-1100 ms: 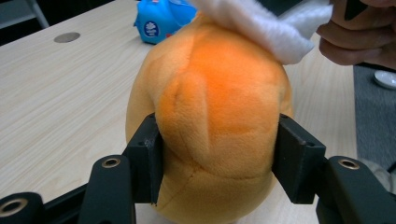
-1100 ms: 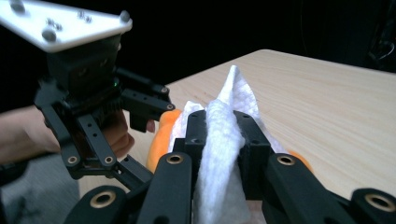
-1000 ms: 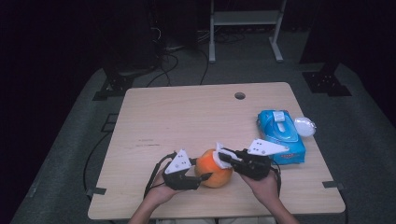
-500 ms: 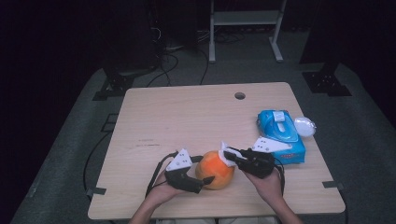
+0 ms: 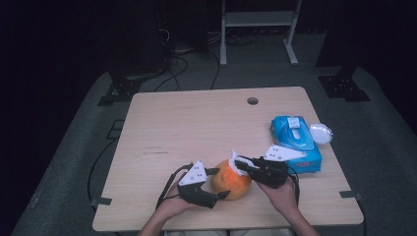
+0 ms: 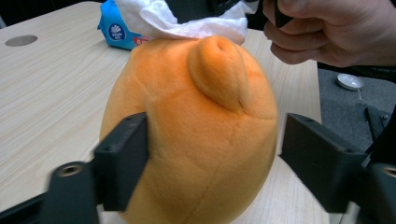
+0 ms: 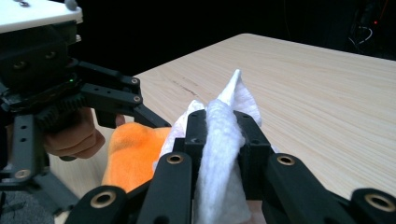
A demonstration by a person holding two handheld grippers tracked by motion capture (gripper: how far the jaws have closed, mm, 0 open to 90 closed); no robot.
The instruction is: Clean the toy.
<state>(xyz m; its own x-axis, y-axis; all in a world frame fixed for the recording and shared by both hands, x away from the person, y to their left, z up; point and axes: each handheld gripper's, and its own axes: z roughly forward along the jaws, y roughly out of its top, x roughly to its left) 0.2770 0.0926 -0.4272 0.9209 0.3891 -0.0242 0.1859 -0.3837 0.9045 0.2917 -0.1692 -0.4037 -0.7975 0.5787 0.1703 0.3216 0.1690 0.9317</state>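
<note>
Tissue [image 7: 219, 154] clamped in right gripper [image 7: 219, 133] (atop orange plush [image 6: 196, 135]) | left gripper [image 6: 215, 154] jaws just opened, flanking plush.

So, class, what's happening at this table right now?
A person works two handheld grippers over an orange plush toy on the wooden table. The right gripper pinches a white tissue against the toy's top. The left gripper has just been opening; its jaws flank the toy, the right one clear of it. A blue tissue pack lies nearby.

An orange plush toy [image 6: 196, 135], a white tissue [image 7: 219, 154], a blue wipes pack [image 5: 295, 142], black claws.
</note>
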